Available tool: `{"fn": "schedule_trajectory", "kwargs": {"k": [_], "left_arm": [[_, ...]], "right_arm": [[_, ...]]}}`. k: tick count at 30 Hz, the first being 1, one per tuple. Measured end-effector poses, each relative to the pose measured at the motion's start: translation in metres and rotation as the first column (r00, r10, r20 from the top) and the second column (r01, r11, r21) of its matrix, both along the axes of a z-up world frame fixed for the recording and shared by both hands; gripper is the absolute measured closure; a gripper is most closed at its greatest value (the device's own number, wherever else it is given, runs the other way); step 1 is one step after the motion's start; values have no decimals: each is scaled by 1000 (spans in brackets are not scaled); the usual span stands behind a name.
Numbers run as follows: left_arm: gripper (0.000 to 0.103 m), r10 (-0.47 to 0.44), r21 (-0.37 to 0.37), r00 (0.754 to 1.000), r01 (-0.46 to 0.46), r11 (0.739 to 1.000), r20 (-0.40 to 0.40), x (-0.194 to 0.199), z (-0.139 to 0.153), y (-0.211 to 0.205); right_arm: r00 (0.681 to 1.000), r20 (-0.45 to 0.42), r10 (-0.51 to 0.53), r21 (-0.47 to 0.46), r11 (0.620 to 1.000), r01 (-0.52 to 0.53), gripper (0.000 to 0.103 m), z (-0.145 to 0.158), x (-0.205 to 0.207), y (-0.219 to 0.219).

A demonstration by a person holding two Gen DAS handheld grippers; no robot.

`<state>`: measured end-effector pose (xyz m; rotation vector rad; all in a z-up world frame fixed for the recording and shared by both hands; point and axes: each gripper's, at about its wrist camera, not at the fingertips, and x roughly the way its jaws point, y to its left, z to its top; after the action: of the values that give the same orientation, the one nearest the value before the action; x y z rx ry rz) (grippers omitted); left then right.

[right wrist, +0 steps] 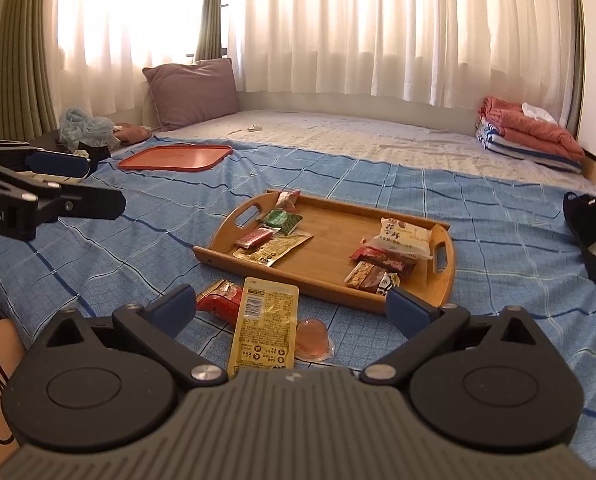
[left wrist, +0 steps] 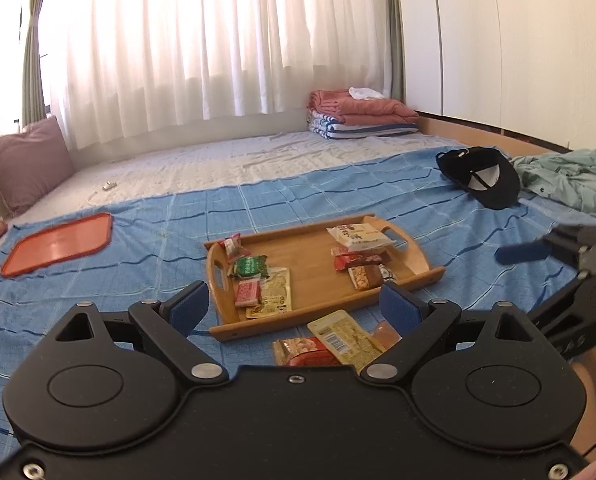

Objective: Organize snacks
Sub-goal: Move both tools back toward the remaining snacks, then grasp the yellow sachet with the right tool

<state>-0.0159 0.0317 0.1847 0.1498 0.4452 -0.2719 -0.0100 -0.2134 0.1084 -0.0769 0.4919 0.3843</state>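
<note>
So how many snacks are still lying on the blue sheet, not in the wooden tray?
3, all just in front of the wooden tray: a red packet on the left, a yellow packet in the middle, and a pink jelly cup on the right. Others might hide behind the gripper body.

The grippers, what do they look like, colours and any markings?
Both are matte black linkages with round housings, silver pivot screws and blue finger pads. The left gripper has a smooth black body. The right gripper has a grey ribbed body with a small white mark. In the right wrist view the left one's side carries white lettering ending "bot.AI". No sleeves or cables on them are clearly visible.
</note>
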Motion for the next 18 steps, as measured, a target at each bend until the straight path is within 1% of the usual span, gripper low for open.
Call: {"fn": "schedule_trajectory", "kwargs": {"k": [3,5,10,14,18], "left_arm": [[10,14,8,1000,-14,1000,5,-3,-11,1],[10,21,4,1000,-21,1000,-15,-1,-23,3],[10,45,-13,997,-46,999,-70,10,-54,9],[10,60,10,995,-60,998,-73,22,-74,11],[10,65,18,994,-64,998,-83,38,-90,11]], "right_arm": [[1000,7,0,7,1000,0,0,-1,-4,0],[1000,1,-3,12,1000,3,0,-8,-4,2],[998,-66,9,1,1000,-9,0,-45,4,14],[992,-124,25,19,1000,-23,0,-73,17,24],[985,-169,29,52,998,-20,1,-92,33,32]]}}
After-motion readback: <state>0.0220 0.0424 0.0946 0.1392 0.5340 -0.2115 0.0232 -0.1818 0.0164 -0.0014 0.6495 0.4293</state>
